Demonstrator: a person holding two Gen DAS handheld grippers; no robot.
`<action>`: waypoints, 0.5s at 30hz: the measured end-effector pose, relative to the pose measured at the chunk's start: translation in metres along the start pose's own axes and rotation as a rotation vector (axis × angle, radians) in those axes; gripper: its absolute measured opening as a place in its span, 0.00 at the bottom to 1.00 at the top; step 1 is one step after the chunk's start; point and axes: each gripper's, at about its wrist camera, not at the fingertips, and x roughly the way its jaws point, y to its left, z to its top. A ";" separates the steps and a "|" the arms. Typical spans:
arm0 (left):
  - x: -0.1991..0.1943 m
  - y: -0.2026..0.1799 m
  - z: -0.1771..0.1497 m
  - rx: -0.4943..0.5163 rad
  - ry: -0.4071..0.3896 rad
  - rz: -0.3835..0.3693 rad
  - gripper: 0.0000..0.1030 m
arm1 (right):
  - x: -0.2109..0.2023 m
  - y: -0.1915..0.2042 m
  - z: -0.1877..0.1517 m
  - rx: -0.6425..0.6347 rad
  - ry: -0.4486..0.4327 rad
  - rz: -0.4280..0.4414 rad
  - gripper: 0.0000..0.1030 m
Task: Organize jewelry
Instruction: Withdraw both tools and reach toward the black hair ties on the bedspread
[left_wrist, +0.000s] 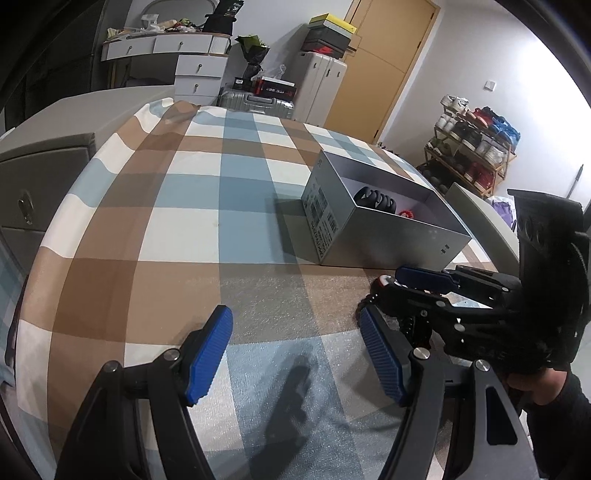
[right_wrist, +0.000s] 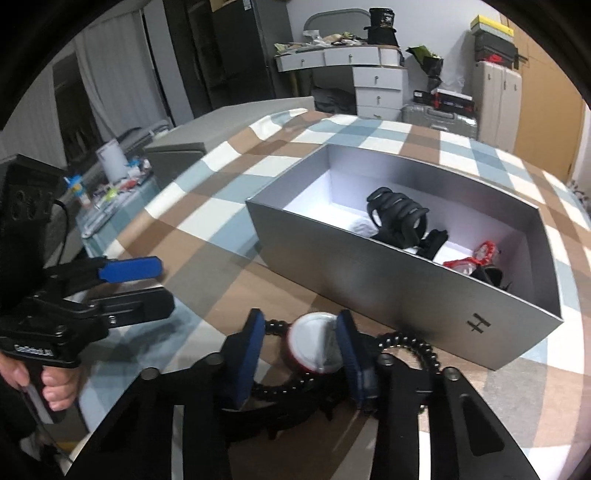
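A black bead bracelet (right_wrist: 413, 343) with a round white, red-rimmed disc (right_wrist: 314, 347) lies on the checked cloth just in front of the grey open box (right_wrist: 369, 280). My right gripper (right_wrist: 301, 354) is shut on it, with the disc and beads between the blue pads; in the left wrist view the right gripper (left_wrist: 380, 291) holds the disc (left_wrist: 384, 282) at its tips. The box (left_wrist: 388, 236) contains a black claw clip (right_wrist: 399, 218) (left_wrist: 373, 199) and a red piece (right_wrist: 476, 258) (left_wrist: 406, 213). My left gripper (left_wrist: 295, 354) (right_wrist: 164, 284) stands open over bare cloth, left of the right one.
The checked tablecloth (left_wrist: 184, 221) covers the whole table. A hand (right_wrist: 55, 384) grips the left tool's handle. Behind the table are white drawers (left_wrist: 199, 77), suitcases (left_wrist: 258, 101), a shoe rack (left_wrist: 476, 155) and a cluttered side surface (right_wrist: 110, 184).
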 end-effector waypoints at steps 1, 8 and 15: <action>0.000 0.000 0.000 -0.001 -0.001 -0.004 0.65 | 0.000 0.000 -0.001 -0.006 0.003 -0.025 0.26; 0.000 0.002 0.000 -0.004 0.002 -0.012 0.65 | -0.007 0.005 -0.003 -0.035 -0.007 -0.064 0.00; 0.000 0.000 0.000 -0.003 0.003 -0.012 0.65 | -0.018 -0.003 -0.007 0.008 -0.029 -0.041 0.00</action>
